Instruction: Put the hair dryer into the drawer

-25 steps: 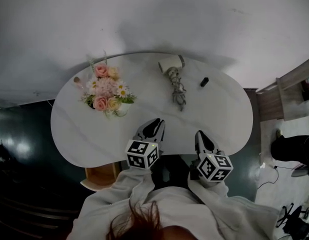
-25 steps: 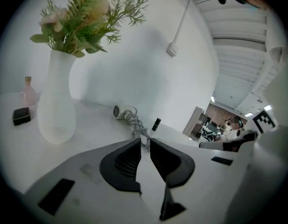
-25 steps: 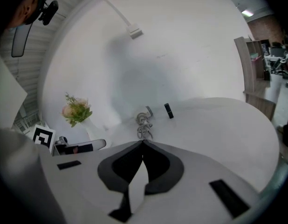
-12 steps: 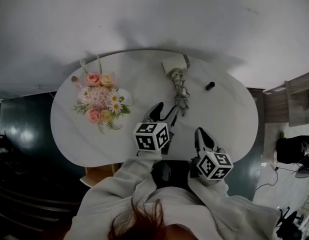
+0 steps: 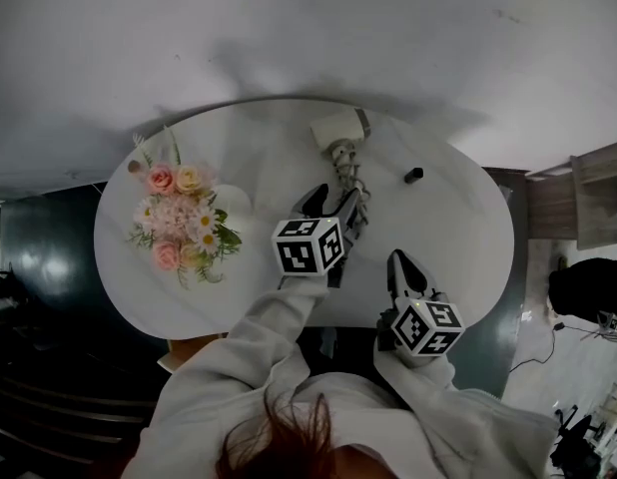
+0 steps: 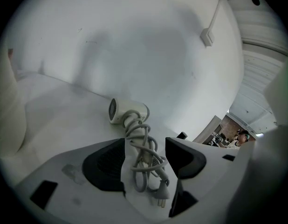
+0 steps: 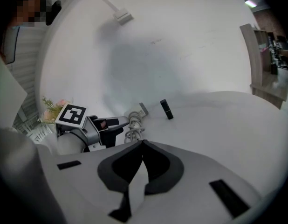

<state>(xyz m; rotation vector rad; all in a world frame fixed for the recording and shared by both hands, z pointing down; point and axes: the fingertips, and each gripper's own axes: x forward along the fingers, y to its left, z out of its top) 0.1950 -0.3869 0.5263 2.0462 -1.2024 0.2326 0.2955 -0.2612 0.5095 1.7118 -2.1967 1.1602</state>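
A cream hair dryer (image 5: 335,128) lies at the far side of the white oval table (image 5: 458,238), its grey cord (image 5: 349,176) wound in a bundle towards me. My left gripper (image 5: 333,204) reaches over the near end of that bundle. In the left gripper view the dryer (image 6: 127,111) lies ahead and the cord (image 6: 143,164) runs between the two jaws, which have just been opening and stand apart from it. My right gripper (image 5: 402,267) hovers at the table's near edge, its jaws (image 7: 143,144) shut on nothing. No drawer can be made out.
A bouquet of pink and white flowers (image 5: 179,223) stands on the table's left part. A small black object (image 5: 413,175) lies to the right of the dryer. A brown wooden piece (image 5: 179,347) shows below the near edge. Wooden furniture (image 5: 598,183) stands at the right.
My left gripper moved from the table's near edge out over the cord bundle, and its jaws went from shut to open. The right gripper stayed near the near edge, shut.
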